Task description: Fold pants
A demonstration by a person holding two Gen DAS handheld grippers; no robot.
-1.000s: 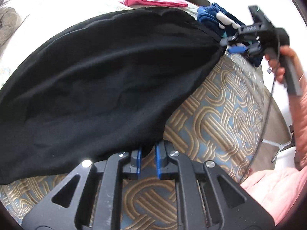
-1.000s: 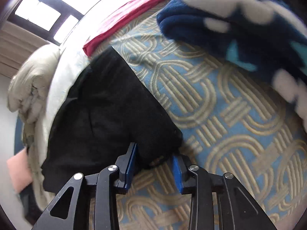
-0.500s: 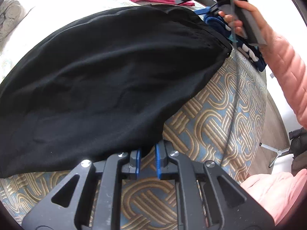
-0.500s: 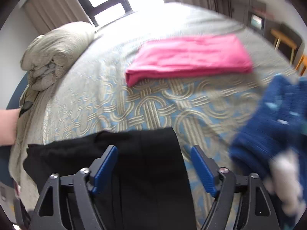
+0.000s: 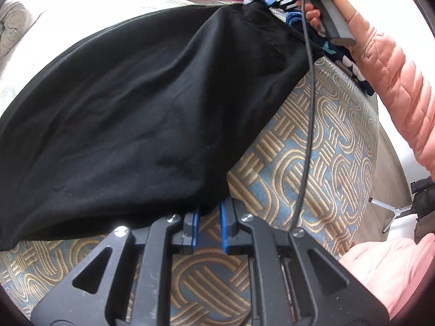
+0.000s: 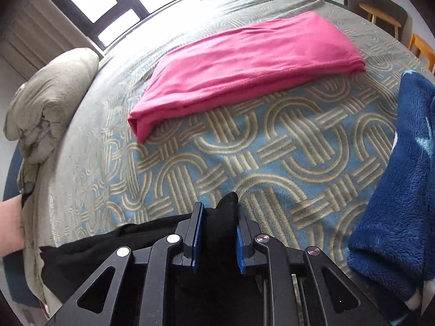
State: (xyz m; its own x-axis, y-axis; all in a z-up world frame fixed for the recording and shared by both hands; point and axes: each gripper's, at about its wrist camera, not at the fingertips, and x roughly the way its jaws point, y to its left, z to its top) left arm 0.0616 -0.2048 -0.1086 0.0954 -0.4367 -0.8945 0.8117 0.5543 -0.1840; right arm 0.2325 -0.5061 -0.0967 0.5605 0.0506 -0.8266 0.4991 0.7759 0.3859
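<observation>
Left claw [image 5: 208, 226]: we see the blue pads drawn close together with the near corner of the black pants [image 5: 141, 114] pinched between them, so it's clamped on the pants. That corner sits low, just above the patterned bedspread [image 5: 307, 146].

Right claw [image 6: 217, 233]: its jaws have just been closing, and black fabric now fills the gap between the blue pads, with a small tuft poking out past the tips. Clamped on the pants too. In the left wrist view we see the same claw at the top, held by a hand [image 5: 326, 2] in a pink quilted sleeve [image 5: 391, 76], gripping the far corner of the pants, with a dark cable [image 5: 308, 108] trailing down from it.

Pants: spread wide across the bed between the two claws, near edge low, far corner lifted into a peak with folds running down from it. The rest lies on the bedspread.

Around them on the bed:
- folded pink cloth [image 6: 244, 65], well apart from the pants, farther up the bed
- blue fleece blanket [image 6: 402, 190] on the right, near the right claw but not touching it in the right wrist view
- bundled beige bedding [image 6: 49, 103] at the left edge
</observation>
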